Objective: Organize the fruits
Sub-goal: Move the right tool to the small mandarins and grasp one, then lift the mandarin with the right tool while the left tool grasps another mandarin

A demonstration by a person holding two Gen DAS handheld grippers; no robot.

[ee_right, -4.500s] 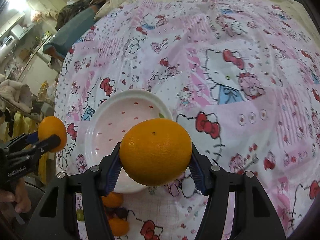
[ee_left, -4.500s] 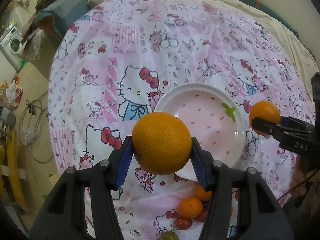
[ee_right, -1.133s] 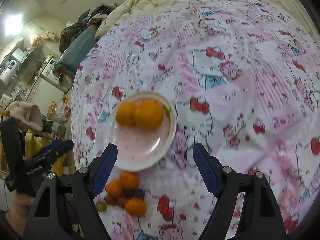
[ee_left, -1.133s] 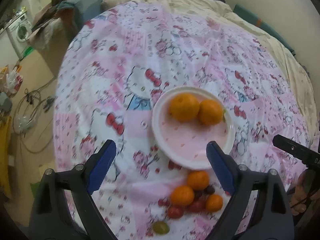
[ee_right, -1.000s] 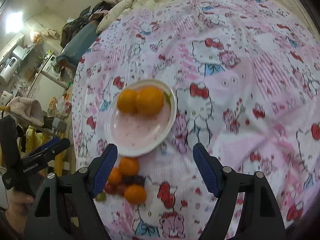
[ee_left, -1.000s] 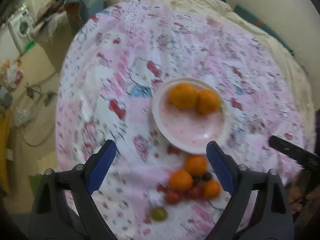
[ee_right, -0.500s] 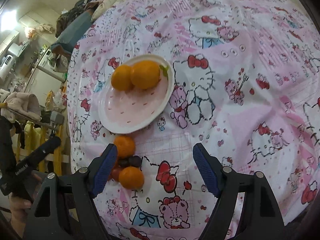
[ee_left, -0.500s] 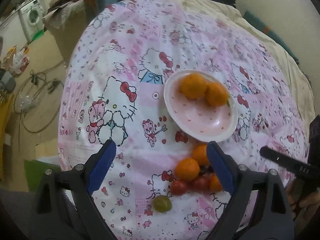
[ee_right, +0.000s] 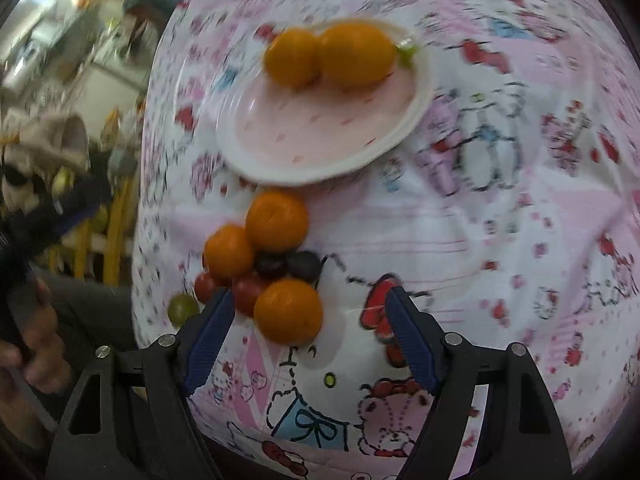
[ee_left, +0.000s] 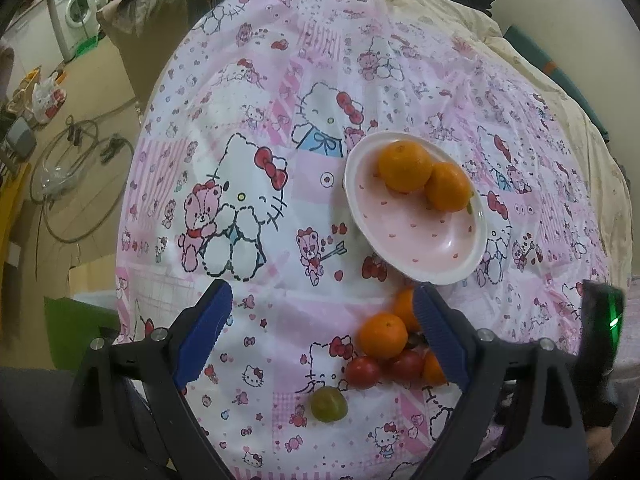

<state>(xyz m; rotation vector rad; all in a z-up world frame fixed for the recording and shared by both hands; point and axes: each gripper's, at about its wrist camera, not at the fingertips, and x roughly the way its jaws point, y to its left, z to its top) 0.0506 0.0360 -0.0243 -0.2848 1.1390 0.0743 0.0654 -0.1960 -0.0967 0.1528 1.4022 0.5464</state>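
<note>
A pink plate (ee_left: pixel 448 268) (ee_right: pixel 424 92) on the patterned cloth carries two oranges (ee_left: pixel 405 165) (ee_right: pixel 356 54). In front of it lies a pile of fruit: tangerines (ee_left: pixel 383 335) (ee_right: pixel 276 220), red tomatoes (ee_left: pixel 363 372) (ee_right: pixel 248 294), dark grapes (ee_right: pixel 304 266) and a green grape (ee_left: pixel 328 398) (ee_right: pixel 182 308). My left gripper (ee_left: pixel 322 300) is open and holds nothing, with the pile by its right finger. My right gripper (ee_right: pixel 309 299) hangs low over the pile's near side. Its jaws are closing, and the nearest tangerine (ee_right: pixel 288 310) sits between the fingers untouched.
The cartoon-cat cloth (ee_left: pixel 248 184) covers a rounded surface that drops off at the left to a floor with cables (ee_left: pixel 80 184) and a washing machine (ee_left: pixel 76 12). Cream bedding (ee_left: pixel 560 92) lies behind. A hand (ee_right: pixel 36 344) holds the left gripper.
Both grippers have sunk toward the fruit pile, the right one much further. The nearest tangerine now lies between the right fingers, which stand a little narrower. The oranges rest on the plate.
</note>
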